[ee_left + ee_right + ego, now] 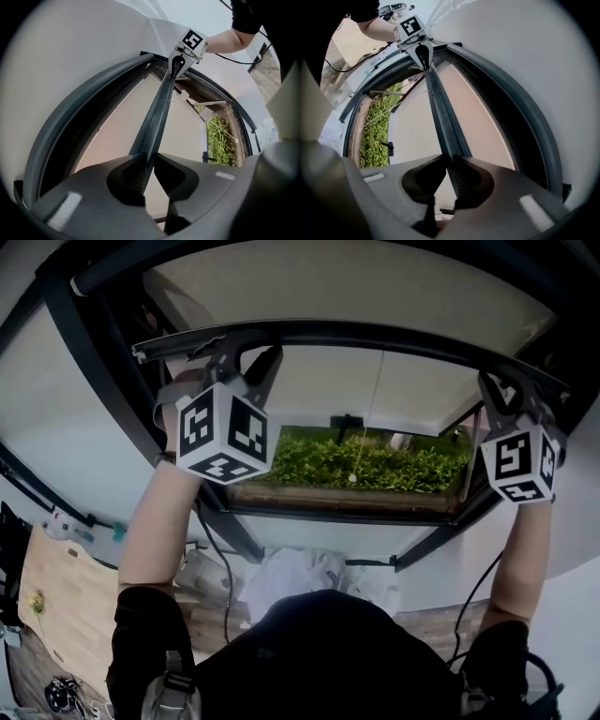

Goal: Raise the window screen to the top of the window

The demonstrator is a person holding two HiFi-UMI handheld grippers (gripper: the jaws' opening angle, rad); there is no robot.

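The window screen's dark bottom bar spans the window frame, with beige mesh above it. My left gripper is shut on the bar's left end, and my right gripper is shut on its right end. In the left gripper view the bar runs from between my jaws away to the right gripper. The right gripper view mirrors this: the bar leaves my jaws toward the left gripper. Both grippers point level.
Below the bar a window handle and a thin pull cord show against a green hedge outside. White wall surrounds the dark window frame. A wooden table stands low at the left.
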